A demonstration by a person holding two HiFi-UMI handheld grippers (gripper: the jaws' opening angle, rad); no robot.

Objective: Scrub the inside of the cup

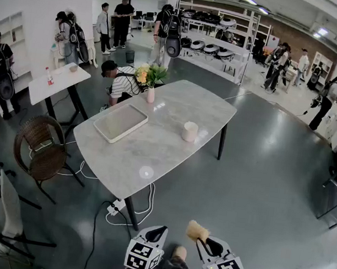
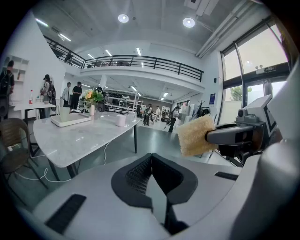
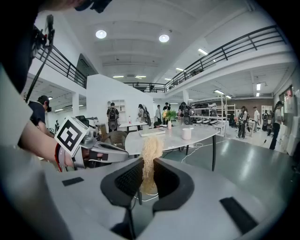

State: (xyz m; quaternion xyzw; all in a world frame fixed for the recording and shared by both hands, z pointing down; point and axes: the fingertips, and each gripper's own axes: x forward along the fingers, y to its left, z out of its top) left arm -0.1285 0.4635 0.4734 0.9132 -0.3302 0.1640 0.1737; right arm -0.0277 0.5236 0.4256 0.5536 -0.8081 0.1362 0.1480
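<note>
We are facing a grey tabletop (image 1: 155,144) in a busy hall (image 1: 275,169), the cup (image 1: 190,131) standing upright there, mouth up. Our right gripper (image 3: 146,176) is clamping a sponge (image 3: 151,150) in its jaws; our left gripper (image 2: 151,176) is pressing its jaws together.

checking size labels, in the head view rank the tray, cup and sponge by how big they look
1. tray: clearly the largest.
2. sponge and cup: they look about alike. The sponge is much nearer the camera, so I won't rank these two.
</note>
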